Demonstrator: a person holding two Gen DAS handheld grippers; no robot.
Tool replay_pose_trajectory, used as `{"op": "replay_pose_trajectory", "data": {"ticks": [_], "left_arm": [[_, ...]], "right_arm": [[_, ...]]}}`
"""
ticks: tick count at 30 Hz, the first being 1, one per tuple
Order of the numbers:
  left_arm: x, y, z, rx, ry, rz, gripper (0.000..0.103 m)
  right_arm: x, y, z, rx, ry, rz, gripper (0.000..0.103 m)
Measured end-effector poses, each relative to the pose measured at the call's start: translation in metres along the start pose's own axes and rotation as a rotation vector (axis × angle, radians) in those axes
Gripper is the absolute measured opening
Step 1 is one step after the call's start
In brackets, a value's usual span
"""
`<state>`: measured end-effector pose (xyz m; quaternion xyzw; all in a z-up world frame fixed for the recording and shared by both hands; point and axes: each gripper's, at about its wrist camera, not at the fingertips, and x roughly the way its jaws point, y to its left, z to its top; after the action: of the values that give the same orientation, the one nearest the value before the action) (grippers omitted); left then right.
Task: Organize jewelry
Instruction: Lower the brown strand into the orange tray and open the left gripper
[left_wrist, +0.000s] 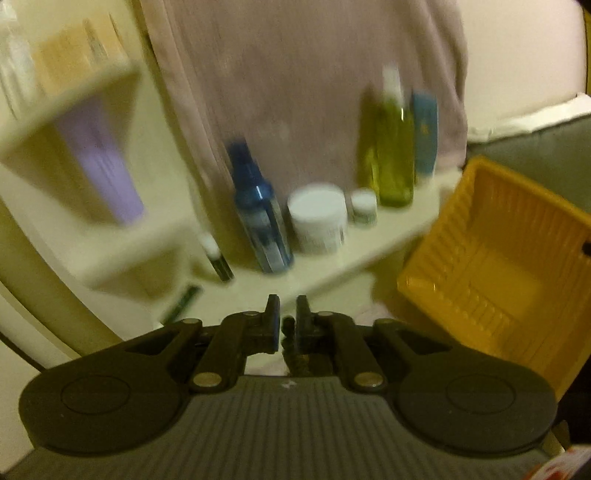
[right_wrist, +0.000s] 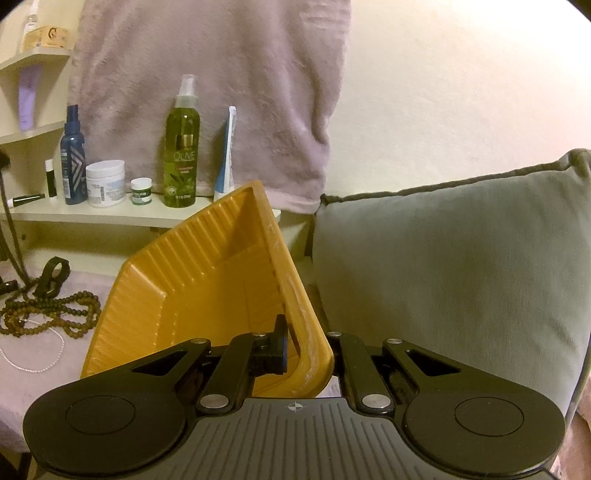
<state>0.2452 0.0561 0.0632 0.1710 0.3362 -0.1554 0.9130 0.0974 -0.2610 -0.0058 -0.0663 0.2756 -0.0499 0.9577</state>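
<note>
Jewelry, the brown bead necklaces (right_wrist: 51, 312) and a thin pearl string (right_wrist: 35, 363), lies on the pale cloth left of the yellow tray (right_wrist: 207, 280); the right gripper (right_wrist: 306, 347) pinches the tray rim between its fingers and holds the empty tray tilted, probably for loading; the left gripper (left_wrist: 287, 325) has fingers nearly together, holding nothing.
</note>
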Motion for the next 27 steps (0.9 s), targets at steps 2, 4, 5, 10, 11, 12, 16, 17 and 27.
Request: {"op": "replay_pose_trajectory", "data": {"ticks": [2, 4, 5, 10, 11, 12, 16, 17, 27], "left_arm": [[0.014, -0.002, -0.008, -0.018, 0.029, -0.014, 0.022], [0.021, -0.008, -0.014, -0.021, 0.027, -0.010, 0.029], [0.022, -0.012, -0.017, -0.028, 0.019, -0.016, 0.029], [0.037, -0.048, -0.029, -0.045, 0.009, -0.129, 0.029], [0.045, -0.056, -0.032, -0.057, 0.019, -0.152, 0.029], [0.054, -0.064, -0.036, -0.071, 0.031, -0.170, 0.029], [0.083, -0.087, -0.051, -0.112, 0.076, -0.217, 0.029], [0.088, -0.092, -0.054, -0.120, 0.082, -0.222, 0.029], [0.120, -0.103, -0.069, -0.218, 0.149, -0.204, 0.012]], "right_arm": [[0.001, -0.002, -0.001, 0.008, 0.004, 0.003, 0.008], [0.001, -0.003, -0.001, 0.015, 0.009, 0.006, 0.008], [0.001, -0.004, -0.002, 0.017, 0.010, 0.008, 0.008], [0.002, -0.006, -0.001, 0.027, 0.017, 0.016, 0.008], [0.002, -0.006, -0.001, 0.029, 0.019, 0.018, 0.008], [0.002, -0.007, -0.001, 0.030, 0.021, 0.021, 0.008], [0.002, -0.009, 0.000, 0.033, 0.026, 0.025, 0.008], [0.001, -0.009, 0.000, 0.033, 0.027, 0.026, 0.008], [0.002, -0.011, 0.000, 0.038, 0.030, 0.028, 0.008]]}}
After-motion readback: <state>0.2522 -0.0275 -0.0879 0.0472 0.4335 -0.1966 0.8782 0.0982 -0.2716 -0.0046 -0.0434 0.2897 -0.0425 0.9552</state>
